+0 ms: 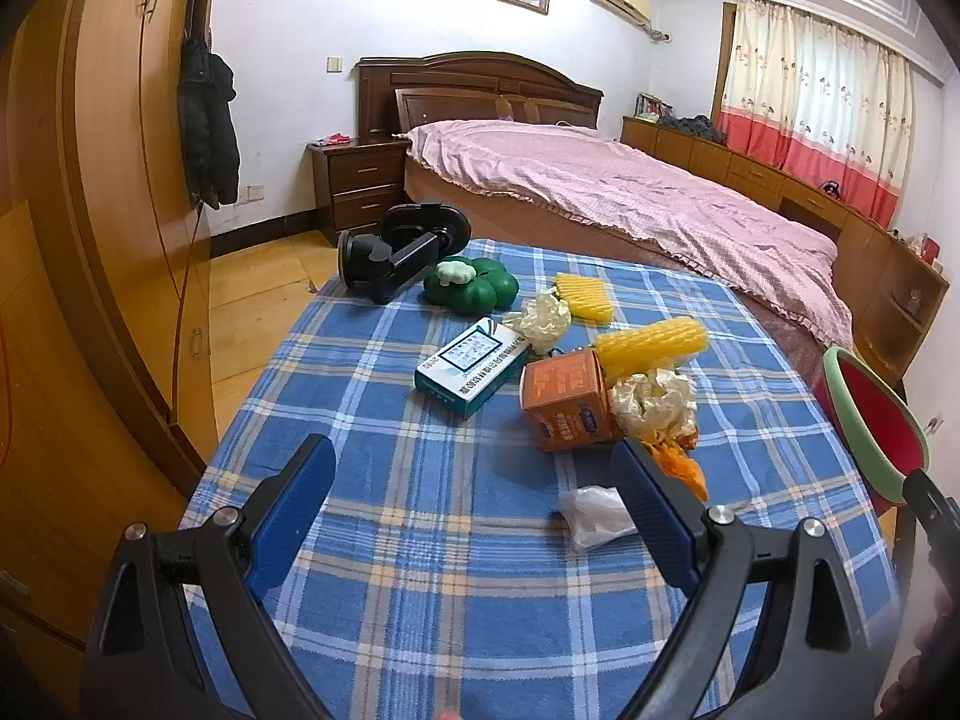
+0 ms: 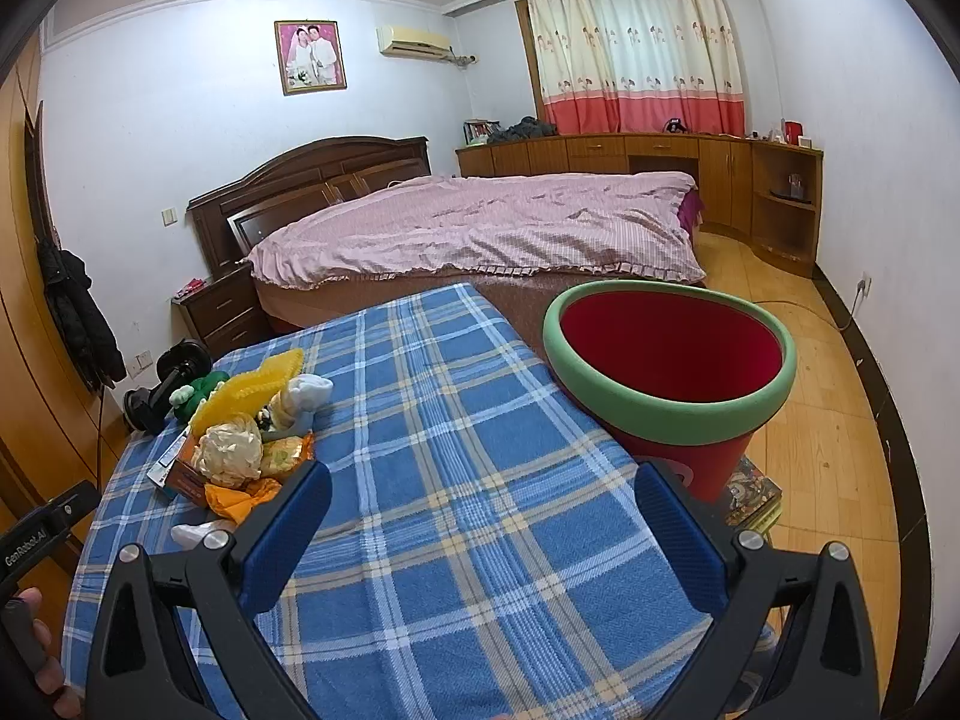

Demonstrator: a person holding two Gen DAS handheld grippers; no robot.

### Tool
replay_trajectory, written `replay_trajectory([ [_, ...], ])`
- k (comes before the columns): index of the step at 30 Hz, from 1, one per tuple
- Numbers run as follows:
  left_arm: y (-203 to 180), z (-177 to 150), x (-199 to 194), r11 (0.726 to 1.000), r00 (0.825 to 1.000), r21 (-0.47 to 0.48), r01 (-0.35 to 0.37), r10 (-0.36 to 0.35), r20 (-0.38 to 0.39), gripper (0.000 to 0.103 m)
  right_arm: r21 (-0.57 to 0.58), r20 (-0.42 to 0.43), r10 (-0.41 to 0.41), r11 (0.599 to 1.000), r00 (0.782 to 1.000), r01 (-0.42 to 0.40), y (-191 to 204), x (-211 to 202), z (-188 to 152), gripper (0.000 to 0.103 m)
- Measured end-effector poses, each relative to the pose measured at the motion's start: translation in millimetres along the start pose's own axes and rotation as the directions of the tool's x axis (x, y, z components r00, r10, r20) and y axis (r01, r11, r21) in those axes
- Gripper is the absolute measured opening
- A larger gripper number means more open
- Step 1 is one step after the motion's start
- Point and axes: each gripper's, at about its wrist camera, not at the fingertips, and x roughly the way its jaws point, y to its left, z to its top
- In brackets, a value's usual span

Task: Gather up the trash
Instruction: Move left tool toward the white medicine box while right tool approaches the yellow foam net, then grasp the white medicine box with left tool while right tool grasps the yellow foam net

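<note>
The bench (image 1: 420,540) under its blue plaid cloth carries all the litter, and the red bin with the green rim (image 2: 669,354) waits off its edge at two o'clock from the right claw (image 2: 483,531), which hangs released and empty. Left claw (image 1: 474,510) is spread wide too, nothing between its fingers. Nothing picked yet, I'd say. Orange box (image 1: 564,399) at one o'clock, teal box (image 1: 471,369) at twelve, and nearest, a white crumpled scrap (image 1: 591,513) touching the right-hand finger: a likely first grab, needing a small shift right
</note>
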Motion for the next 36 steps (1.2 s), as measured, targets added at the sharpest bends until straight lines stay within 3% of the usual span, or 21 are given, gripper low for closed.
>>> replay_trajectory([
  [11,16.7,13.9,24.7,0.998,0.998,-0.010,-0.055,0.055,-0.019,0.093,-0.016,-0.027,0.053,0.998,0.998,-0.054,10.7,16.9,3.2,0.103],
  [20,40.3,39.3,56.5,0.996,0.996,-0.022,-0.085,0.085,0.024,0.093,0.004,-0.113,0.118,0.993,0.987,-0.118,25.2,57.0,25.8,0.103],
  [29,39.7,56.2,107.1,0.995,0.991,0.064,-0.078,0.085,-0.103,0.093,-0.047,-0.210,0.094,0.993,0.973,-0.106,48.3,96.8,36.9,0.103],
  [36,30.7,57.7,147.6,0.992,0.974,0.121,-0.041,0.067,-0.217,0.093,-0.027,-0.275,0.111,0.992,0.955,-0.124,57.4,119.9,42.7,0.103],
])
